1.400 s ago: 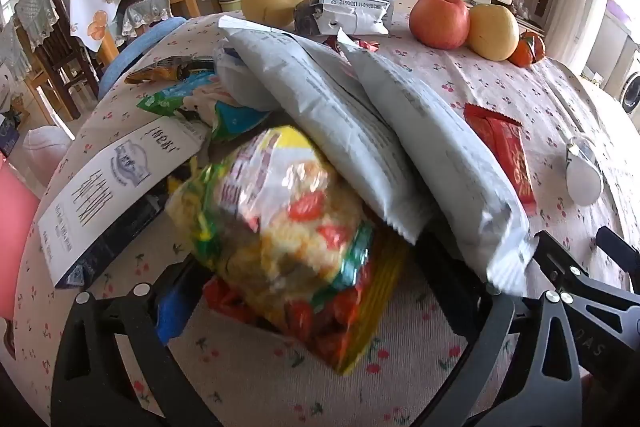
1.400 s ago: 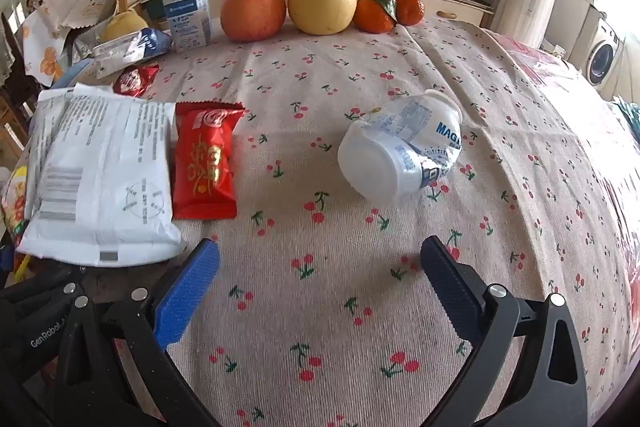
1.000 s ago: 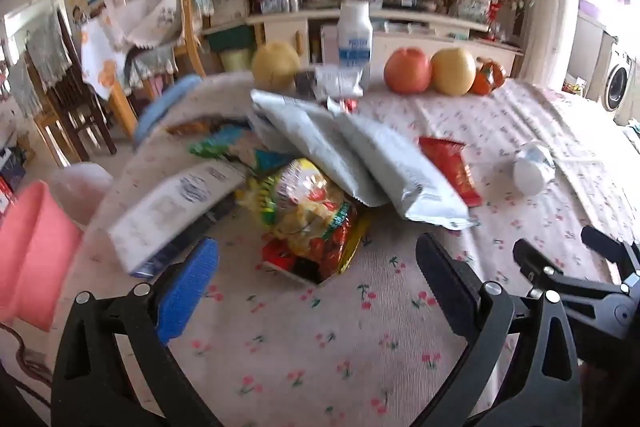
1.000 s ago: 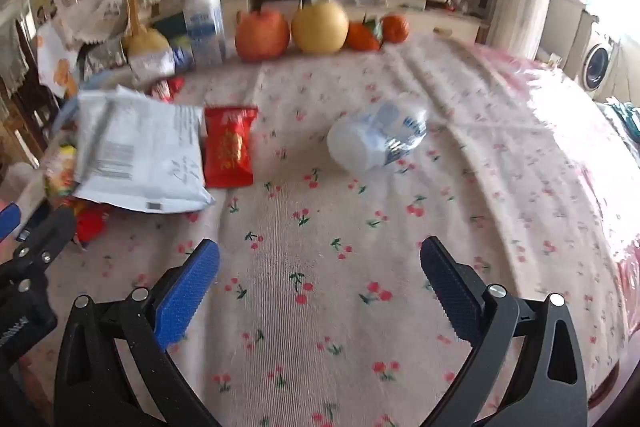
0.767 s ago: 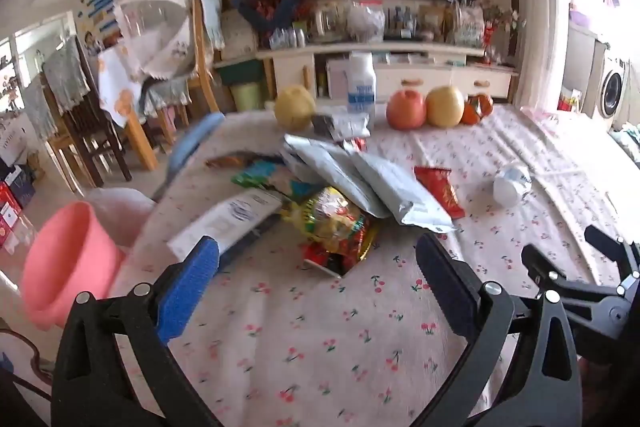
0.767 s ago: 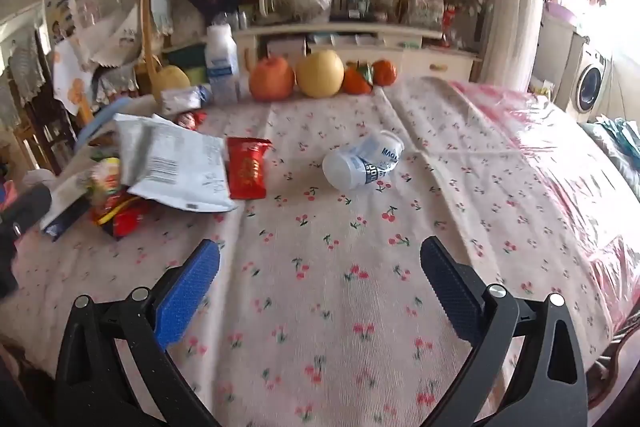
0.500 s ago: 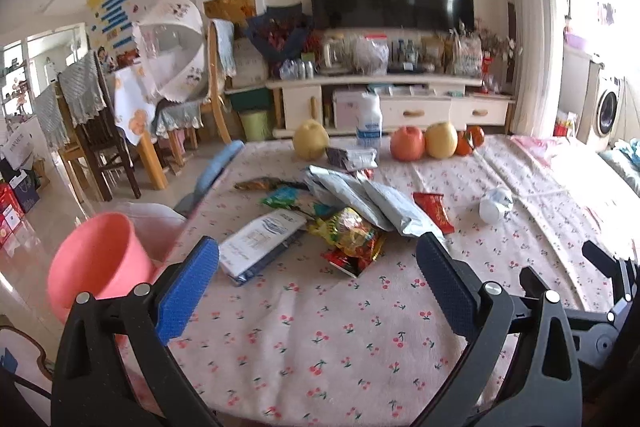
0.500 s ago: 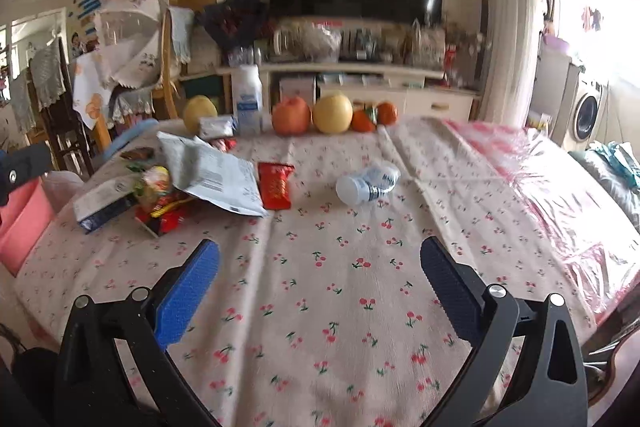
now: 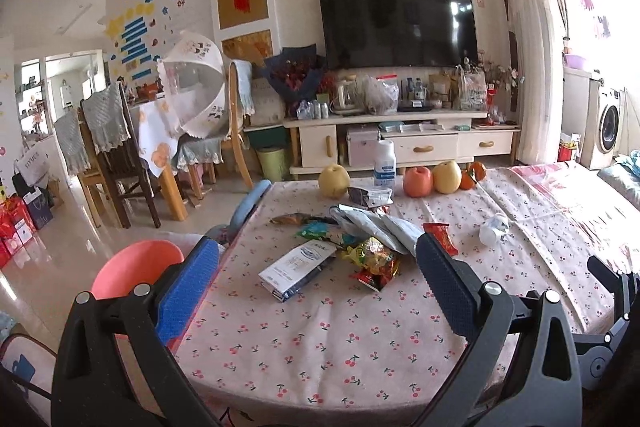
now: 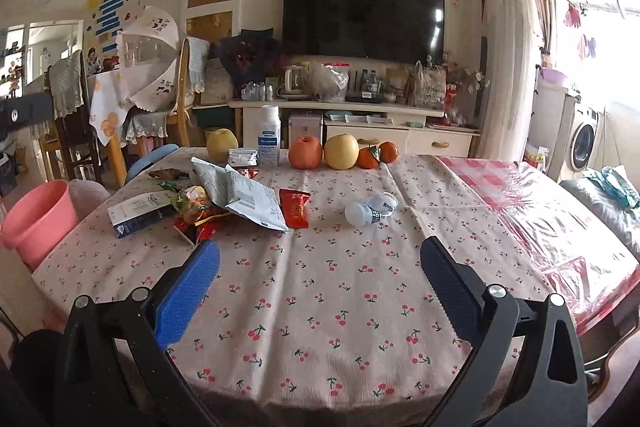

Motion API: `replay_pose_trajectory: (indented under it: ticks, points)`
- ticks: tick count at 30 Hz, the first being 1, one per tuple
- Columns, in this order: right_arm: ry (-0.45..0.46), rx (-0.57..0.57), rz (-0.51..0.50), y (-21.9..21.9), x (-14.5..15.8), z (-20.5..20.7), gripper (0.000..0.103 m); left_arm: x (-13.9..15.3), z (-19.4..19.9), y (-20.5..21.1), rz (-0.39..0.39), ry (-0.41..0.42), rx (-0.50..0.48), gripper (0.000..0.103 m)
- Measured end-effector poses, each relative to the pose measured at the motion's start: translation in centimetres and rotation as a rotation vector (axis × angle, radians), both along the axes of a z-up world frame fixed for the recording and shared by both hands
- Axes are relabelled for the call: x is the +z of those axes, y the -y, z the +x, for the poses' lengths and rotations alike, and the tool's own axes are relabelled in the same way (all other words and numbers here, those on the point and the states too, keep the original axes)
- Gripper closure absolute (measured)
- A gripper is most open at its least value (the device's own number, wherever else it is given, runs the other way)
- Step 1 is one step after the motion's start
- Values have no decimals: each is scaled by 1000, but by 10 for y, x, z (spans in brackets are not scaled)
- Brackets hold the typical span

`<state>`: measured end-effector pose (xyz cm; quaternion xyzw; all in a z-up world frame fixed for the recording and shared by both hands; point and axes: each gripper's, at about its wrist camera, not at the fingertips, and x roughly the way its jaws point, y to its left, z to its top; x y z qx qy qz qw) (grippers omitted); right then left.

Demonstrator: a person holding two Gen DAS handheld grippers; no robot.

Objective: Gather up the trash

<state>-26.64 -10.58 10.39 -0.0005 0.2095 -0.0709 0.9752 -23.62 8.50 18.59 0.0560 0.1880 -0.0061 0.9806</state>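
Both held wide open, empty: left hand-held gripper (image 9: 316, 291), right hand-held gripper (image 10: 320, 287). Wrapper pile (image 10: 224, 199) lies on counter (image 10: 320, 307), far-left of right gripper, well apart. Tipped white bottle (image 10: 370, 209) further right. Pink bin (image 10: 38, 217) off counter's left edge; contents not visible.

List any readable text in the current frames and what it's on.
"MAG": on the tipped white bottle; the rest of its label is cut off by the curve.
Upright white bottle: blue label, print too small to read.
Grey bags: fine print and a barcode, unreadable.
White carton: logo and lines blurred.
Red packet: gold characters, not legible.
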Motion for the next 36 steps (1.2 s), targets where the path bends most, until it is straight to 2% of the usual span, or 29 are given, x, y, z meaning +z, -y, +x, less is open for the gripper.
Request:
replay_pose_trajectory:
  ticks: [11,22,25,30,36]
  points:
    - [14,-11,-38,3,4,-7,4,7,-7,0,11,22,4,3]
    - [-8,-9,-44,10,2,-4,4,-1,-2,7,34,8,7,3]
    - [-22,-5,-38,14,-1,0,4,-11,6,7,26,-18,-6,3]
    - [-74,10,49,34,-8,14,4,-40,26,6,1,-100,-45,3]
    - [-133,-18,176,74,-20,39,4,-72,52,-4,-104,-210,-92,4]
